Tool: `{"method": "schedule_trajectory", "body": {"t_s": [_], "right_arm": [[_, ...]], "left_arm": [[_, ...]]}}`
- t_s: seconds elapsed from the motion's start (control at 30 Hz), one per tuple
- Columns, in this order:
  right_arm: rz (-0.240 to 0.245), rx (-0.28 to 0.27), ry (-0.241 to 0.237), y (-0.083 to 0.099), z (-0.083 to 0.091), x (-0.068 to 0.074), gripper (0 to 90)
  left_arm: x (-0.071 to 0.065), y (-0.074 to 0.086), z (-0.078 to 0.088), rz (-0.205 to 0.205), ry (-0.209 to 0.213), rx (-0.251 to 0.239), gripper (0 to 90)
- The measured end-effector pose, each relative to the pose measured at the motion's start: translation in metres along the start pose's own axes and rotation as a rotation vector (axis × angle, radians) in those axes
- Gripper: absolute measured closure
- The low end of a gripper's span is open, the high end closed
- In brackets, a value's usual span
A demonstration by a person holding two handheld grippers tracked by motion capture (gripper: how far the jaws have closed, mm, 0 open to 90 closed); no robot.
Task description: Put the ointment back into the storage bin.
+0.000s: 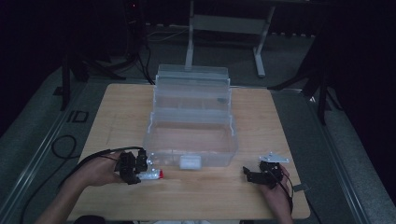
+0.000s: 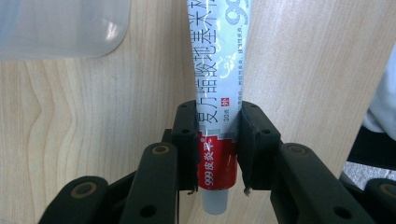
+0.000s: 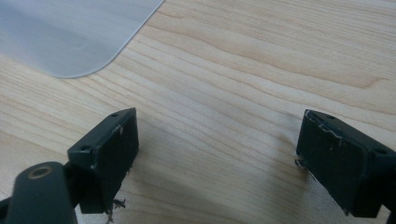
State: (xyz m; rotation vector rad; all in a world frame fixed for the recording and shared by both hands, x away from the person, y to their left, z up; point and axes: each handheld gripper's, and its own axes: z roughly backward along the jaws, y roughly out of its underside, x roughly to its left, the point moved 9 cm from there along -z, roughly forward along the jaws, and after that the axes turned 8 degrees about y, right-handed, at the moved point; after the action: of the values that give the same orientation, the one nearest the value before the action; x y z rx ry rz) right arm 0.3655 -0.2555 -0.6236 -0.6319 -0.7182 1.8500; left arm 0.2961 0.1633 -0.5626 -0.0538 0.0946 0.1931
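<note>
Ointment tube (image 2: 217, 93), white with red end, clamped in left gripper (image 2: 217, 149) jaws.

The ointment tube (image 2: 218, 93) bears printed text running along its length. Its red band near the cap end reads "999皮炎平" in white. Just above, on the white part, stands a small "30g" beside a red square holding the character "外". Large grey Chinese characters follow, which seem to read "复方醋酸地塞米松", and a large grey "999" sits at the far end.
</note>
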Motion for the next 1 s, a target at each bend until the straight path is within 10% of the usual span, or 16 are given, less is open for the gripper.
{"method": "schedule_trajectory", "body": {"t_s": [1.0], "right_arm": [[0.000, 0.000, 0.000, 0.000, 0.000, 0.000, 12.8]], "left_arm": [[0.001, 0.004, 0.038, -0.040, -0.038, -0.049, 70.8]]}}
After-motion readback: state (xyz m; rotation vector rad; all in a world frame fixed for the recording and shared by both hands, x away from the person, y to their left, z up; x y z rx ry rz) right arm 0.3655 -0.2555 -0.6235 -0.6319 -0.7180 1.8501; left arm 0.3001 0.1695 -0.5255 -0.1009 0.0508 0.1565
